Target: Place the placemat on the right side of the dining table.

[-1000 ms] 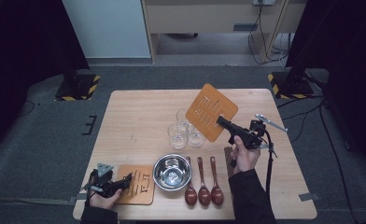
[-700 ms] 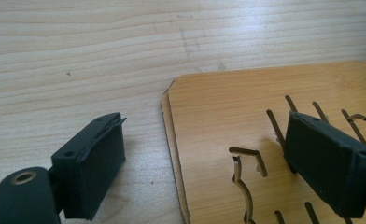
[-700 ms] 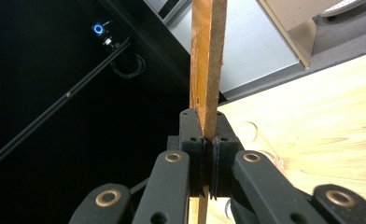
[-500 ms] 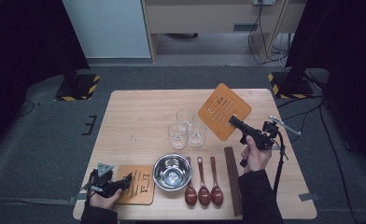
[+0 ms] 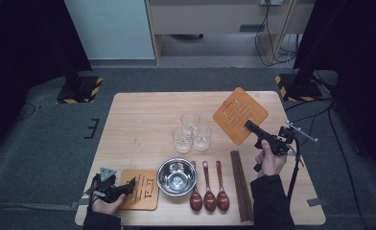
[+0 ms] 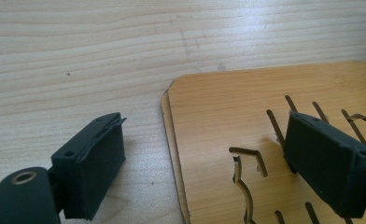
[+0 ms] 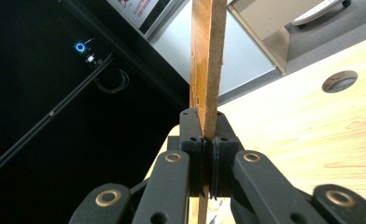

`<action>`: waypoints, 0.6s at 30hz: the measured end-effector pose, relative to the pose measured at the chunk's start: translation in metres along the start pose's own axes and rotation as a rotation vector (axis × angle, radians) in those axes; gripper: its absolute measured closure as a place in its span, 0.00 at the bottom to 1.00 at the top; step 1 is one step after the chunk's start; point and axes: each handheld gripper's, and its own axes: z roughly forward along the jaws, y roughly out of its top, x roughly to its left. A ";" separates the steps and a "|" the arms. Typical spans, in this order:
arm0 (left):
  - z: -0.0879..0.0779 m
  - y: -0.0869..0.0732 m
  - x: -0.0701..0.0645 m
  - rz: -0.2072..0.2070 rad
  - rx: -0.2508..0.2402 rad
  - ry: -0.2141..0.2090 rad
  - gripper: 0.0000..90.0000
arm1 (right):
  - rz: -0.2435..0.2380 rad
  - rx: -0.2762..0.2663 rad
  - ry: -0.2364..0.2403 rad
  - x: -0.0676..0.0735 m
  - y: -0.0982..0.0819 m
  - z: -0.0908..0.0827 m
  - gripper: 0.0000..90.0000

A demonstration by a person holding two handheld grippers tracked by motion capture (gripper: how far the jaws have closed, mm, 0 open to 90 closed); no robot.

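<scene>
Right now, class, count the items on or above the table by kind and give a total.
Wooden trivets: 2
Clear glasses: 3
Steel bowl: 1
Dark wooden spoons: 3
Chopstick bundle: 1
Total: 10

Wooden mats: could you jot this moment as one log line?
right gripper: shut on lifted mat | left gripper: open over flat mat | glasses: untouched
</scene>
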 end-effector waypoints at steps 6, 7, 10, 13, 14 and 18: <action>0.000 0.000 0.000 0.000 0.000 0.000 0.13 | 0.011 -0.010 -0.026 -0.008 0.002 -0.005 0.97; 0.000 0.000 0.000 0.000 -0.001 -0.001 0.13 | 0.012 -0.012 -0.030 -0.010 0.002 -0.005 0.97; 0.000 0.000 0.000 0.001 0.000 -0.001 0.13 | 0.023 -0.017 -0.047 -0.015 0.003 -0.008 0.97; 0.000 0.000 0.000 0.001 -0.001 -0.001 0.13 | 0.028 -0.019 -0.060 -0.020 0.003 -0.011 0.97; 0.000 0.000 0.000 0.001 0.000 -0.001 0.13 | 0.033 -0.020 -0.066 -0.022 0.003 -0.012 0.97; 0.000 0.000 0.000 0.001 0.000 -0.002 0.13 | 0.040 -0.029 -0.086 -0.029 0.004 -0.016 0.97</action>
